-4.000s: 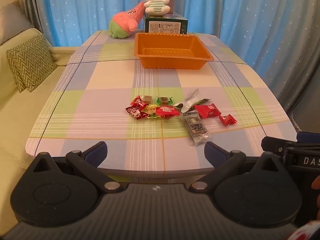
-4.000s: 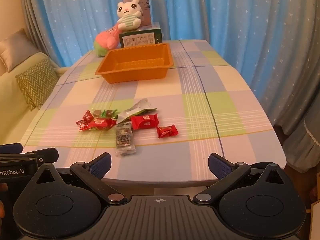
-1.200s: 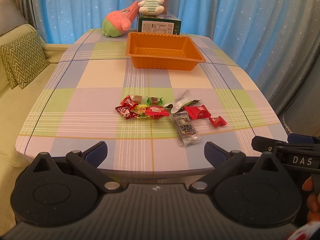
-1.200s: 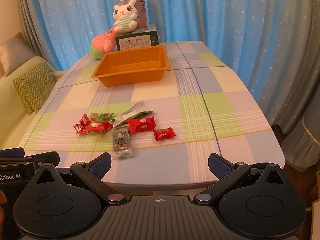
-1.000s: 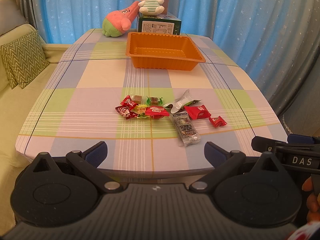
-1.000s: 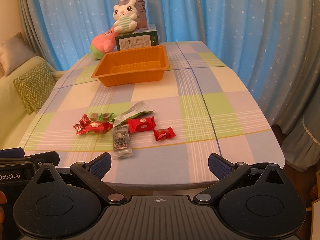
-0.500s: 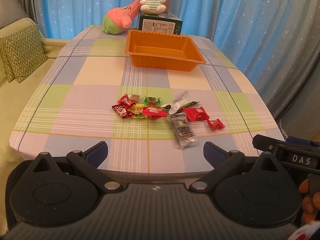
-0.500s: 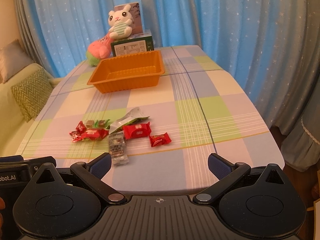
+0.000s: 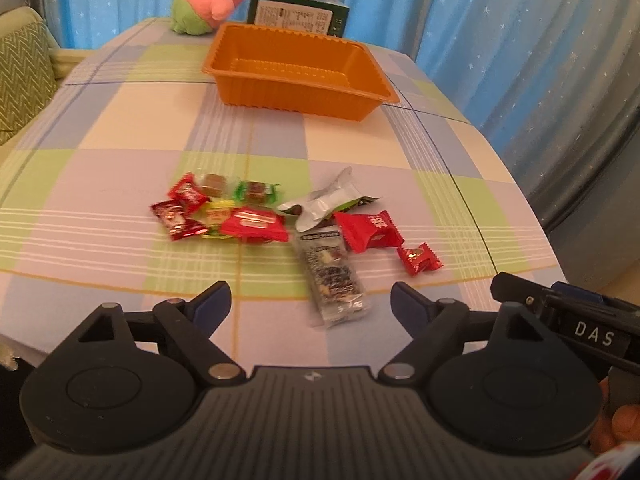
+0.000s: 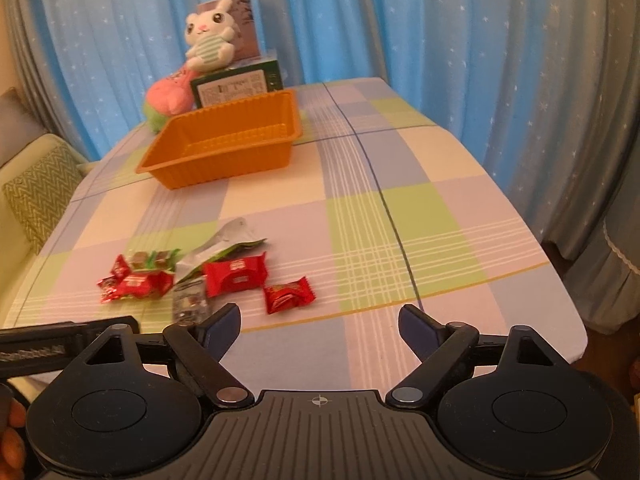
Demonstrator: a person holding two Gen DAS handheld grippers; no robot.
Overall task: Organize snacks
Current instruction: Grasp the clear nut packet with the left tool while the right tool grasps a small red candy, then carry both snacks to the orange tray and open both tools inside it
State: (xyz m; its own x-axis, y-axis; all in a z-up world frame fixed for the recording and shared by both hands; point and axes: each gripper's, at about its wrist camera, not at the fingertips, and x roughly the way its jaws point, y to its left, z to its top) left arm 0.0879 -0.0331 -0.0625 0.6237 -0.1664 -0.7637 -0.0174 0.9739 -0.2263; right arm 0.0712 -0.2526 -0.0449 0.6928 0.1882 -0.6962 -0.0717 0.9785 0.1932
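Clear-wrapped snack bar [image 9: 334, 276] lies lengthwise toward the orange tray [image 9: 298, 74], amid red snacks on the checked table [image 9: 120, 120]. Left gripper [image 9: 310, 304] and right gripper [image 10: 320, 326] hover, jaws closing, empty.

Blue star-dotted curtains [image 10: 420, 32] hang behind a plaid-clothed table [image 10: 400, 208], beside a green sofa [image 9: 20, 80].

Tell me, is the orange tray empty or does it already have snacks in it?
Empty. The orange tray shows only its bare ribbed floor in both wrist views; all the snacks lie loose on the tablecloth in front of it.
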